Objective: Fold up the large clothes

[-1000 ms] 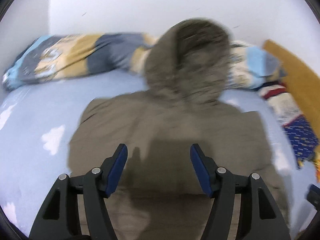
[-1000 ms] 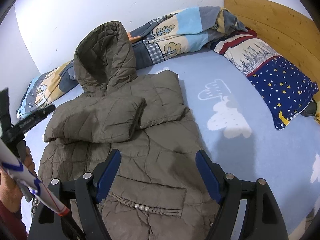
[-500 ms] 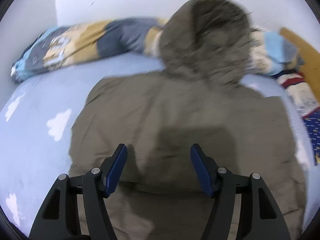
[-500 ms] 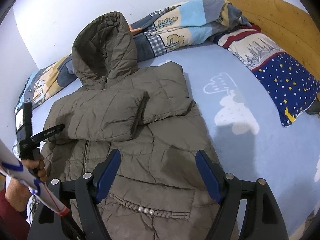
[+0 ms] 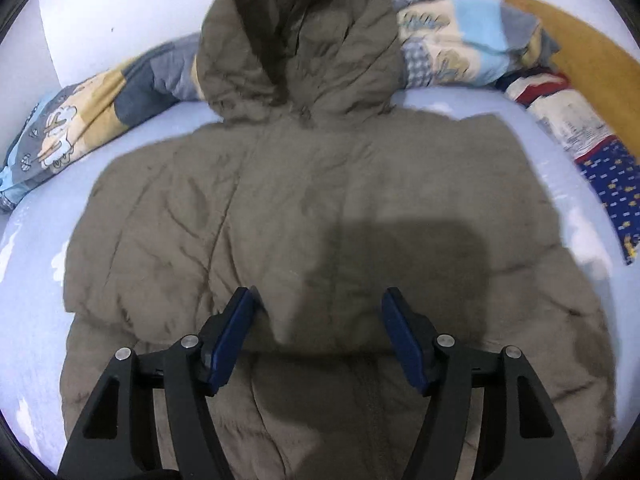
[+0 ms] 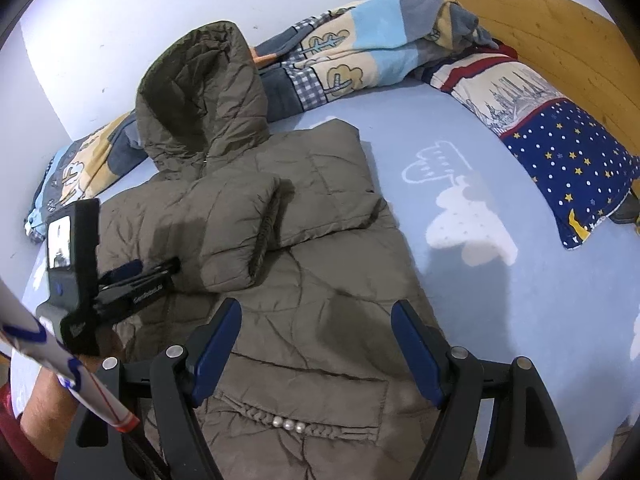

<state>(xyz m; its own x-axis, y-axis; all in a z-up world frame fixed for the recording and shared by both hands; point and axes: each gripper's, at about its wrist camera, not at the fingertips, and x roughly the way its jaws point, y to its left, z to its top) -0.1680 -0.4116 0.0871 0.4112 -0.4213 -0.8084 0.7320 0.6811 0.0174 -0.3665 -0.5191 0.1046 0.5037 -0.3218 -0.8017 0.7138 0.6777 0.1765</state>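
1. I count one olive hooded jacket [image 5: 320, 208], spread on the light blue bedsheet [image 6: 500, 288], its hood [image 6: 200, 92] propped up against the white wall [image 6: 160, 8].
2. Both sleeves are folded across the chest; the upper one [image 6: 236, 236] ends in a cuff near the middle.
3. One patchwork blanket [image 6: 360, 52] lies at 12 o'clock behind the hood, and one starry pillow [image 6: 560, 152] at 2 o'clock by the wooden headboard [image 6: 540, 32].
4. My left gripper [image 5: 316, 340] is spread wide, holding nothing, with the folded sleeve's lower edge between its fingers.
5. My right gripper [image 6: 316, 344] is likewise spread and empty, over the jacket's lower half; the jacket runs from 6 to 11 o'clock.
6. One pocket flap carries three pearl beads [image 6: 287, 425] at 6 o'clock.
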